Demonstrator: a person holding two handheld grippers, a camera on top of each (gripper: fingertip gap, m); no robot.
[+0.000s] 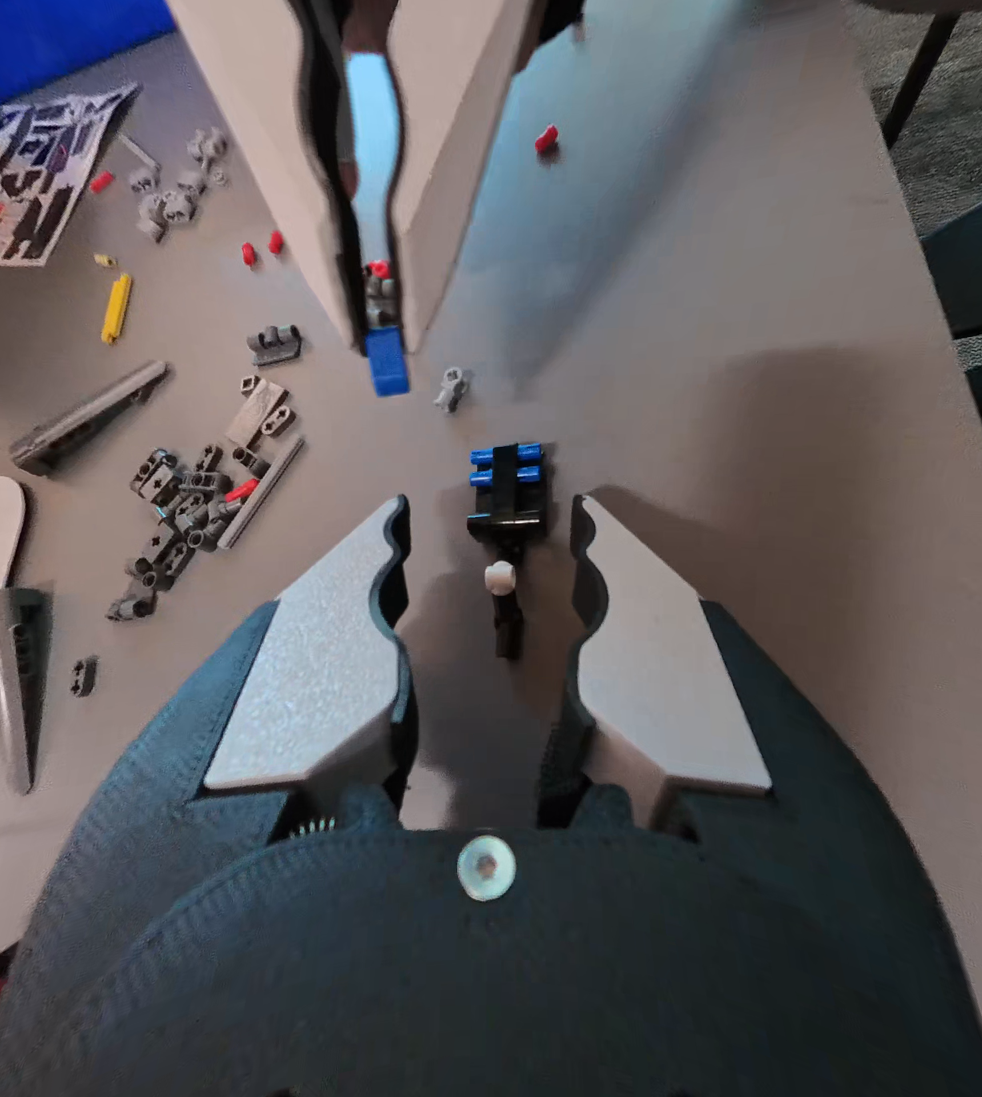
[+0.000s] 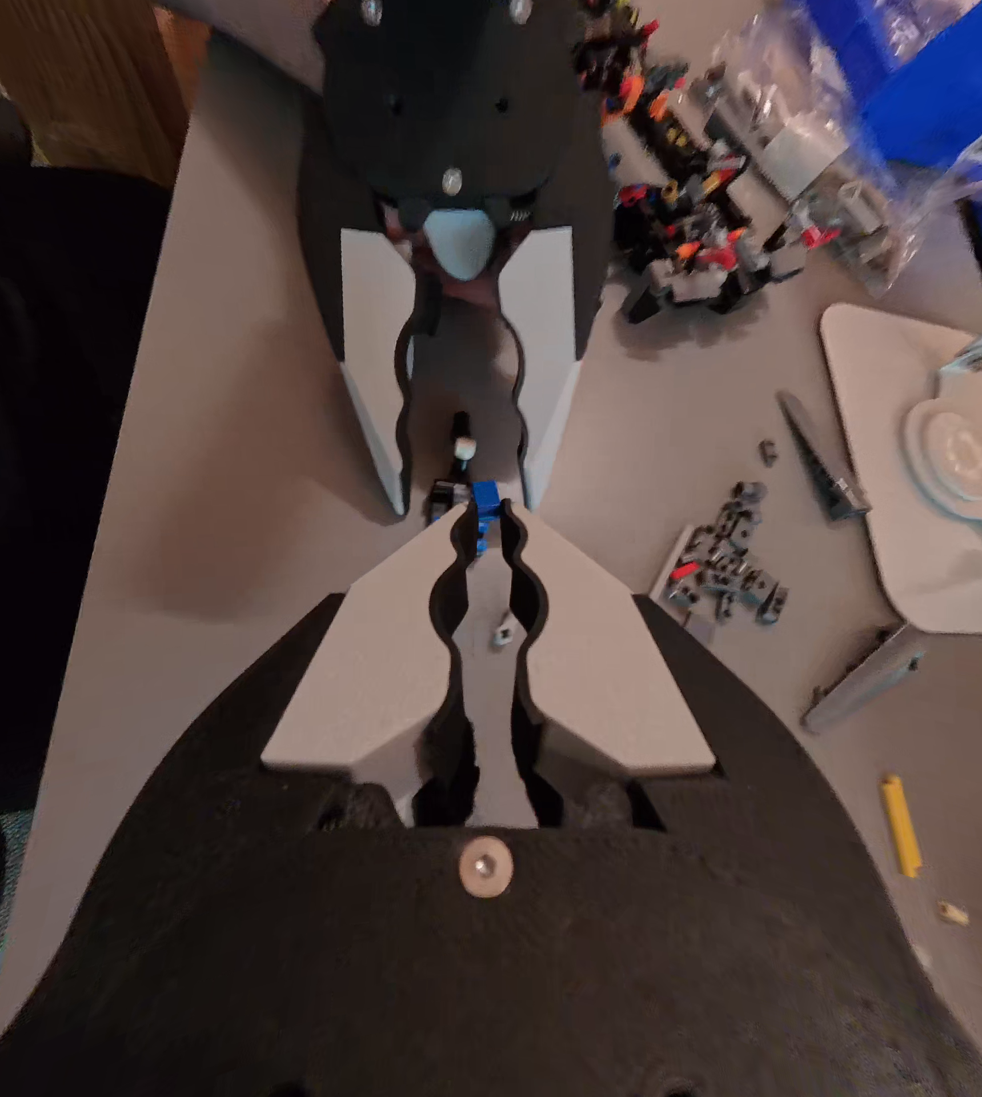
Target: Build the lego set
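- Left gripper [image 1: 491, 504] stands wide over the table [image 1: 714, 297]; the black-and-blue brick piece [image 1: 509, 492] lies flat between its fingers, touched by neither.
- Right gripper [image 2: 485, 510] is pinched narrow on a blue brick [image 2: 485, 495], just beside that piece.
- Loose grey parts [image 1: 191, 504] lie heaped toward the table's left edge, unassembled.
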